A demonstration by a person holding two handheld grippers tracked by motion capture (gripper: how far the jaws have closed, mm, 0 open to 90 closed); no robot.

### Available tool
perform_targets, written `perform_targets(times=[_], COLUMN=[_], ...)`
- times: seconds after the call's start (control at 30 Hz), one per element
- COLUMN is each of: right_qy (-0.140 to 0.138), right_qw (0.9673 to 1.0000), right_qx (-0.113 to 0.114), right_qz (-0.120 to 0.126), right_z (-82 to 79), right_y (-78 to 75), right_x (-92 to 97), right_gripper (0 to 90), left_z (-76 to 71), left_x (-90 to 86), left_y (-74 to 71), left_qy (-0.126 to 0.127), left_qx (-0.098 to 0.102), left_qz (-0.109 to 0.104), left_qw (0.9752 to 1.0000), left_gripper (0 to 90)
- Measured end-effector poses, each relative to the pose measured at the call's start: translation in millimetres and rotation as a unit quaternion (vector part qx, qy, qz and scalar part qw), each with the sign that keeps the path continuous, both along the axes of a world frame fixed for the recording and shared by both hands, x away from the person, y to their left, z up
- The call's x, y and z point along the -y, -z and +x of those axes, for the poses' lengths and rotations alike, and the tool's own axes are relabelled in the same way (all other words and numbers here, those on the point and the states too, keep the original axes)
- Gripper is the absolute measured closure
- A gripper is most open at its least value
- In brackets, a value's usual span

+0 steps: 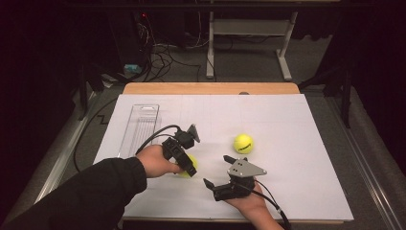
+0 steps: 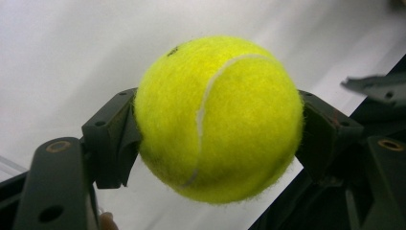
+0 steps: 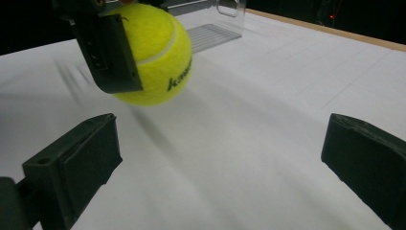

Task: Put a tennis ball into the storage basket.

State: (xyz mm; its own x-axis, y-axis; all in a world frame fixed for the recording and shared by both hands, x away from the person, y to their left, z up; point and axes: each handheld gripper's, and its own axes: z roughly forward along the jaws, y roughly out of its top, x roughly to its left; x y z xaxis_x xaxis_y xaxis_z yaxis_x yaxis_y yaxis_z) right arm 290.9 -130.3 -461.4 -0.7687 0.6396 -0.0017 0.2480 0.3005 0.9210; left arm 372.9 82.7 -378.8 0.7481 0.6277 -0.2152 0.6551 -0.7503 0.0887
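My left gripper (image 1: pixel 187 165), forearm reaching in low, is clamped on a tennis ball (image 2: pixel 218 120) just right of the clear tray (image 1: pixel 139 127). My right gripper (image 1: pixel 216 173), jaws spread and empty, points at that ball from farther right of the tray.

**Where things sit on the desk**

A sheet (image 1: pixel 287 182) covers most of the desk (image 1: pixel 210 88), whose far edge shows behind it. A tray (image 1: pixel 139 128) lies on the sheet's left side, running front to back. Right of the tray and nearer the person, the left gripper (image 1: pixel 189 166) has one tennis ball (image 2: pixel 218 120) between its fingers (image 2: pixel 112 139). The other ball (image 1: pixel 243 143) rests on the sheet farther right. The right gripper (image 1: pixel 216 171) is in front of that ball, near the front edge.
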Motion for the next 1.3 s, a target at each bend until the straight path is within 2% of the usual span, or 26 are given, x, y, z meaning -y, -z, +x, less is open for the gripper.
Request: perform_targets(times=[0.03, 0.73, 1.3], right_qy=[0.004, 0.062, 0.123], right_qw=[1.0000, 0.9980, 0.9923], right_qx=[0.000, 0.008, 0.013], right_qz=[0.001, -0.002, 0.008], right_z=[0.0, -2.2, -10.9], right_y=[0.0, -0.7, 0.7], right_x=[1.6, 56.7, 108.3], right_gripper=[0.0, 0.0, 0.0], left_z=[-0.4, 1.4, 2.0], left_x=[-0.5, -14.2, -19.5], left_y=[0.7, 4.6, 5.2], left_qy=[-0.007, -0.015, -0.022], left_qx=[0.002, -0.001, -0.004], left_qz=[-0.003, 0.005, 0.008], left_qw=[1.0000, 0.9999, 0.9997], left_gripper=[26.0, 26.0, 26.0])
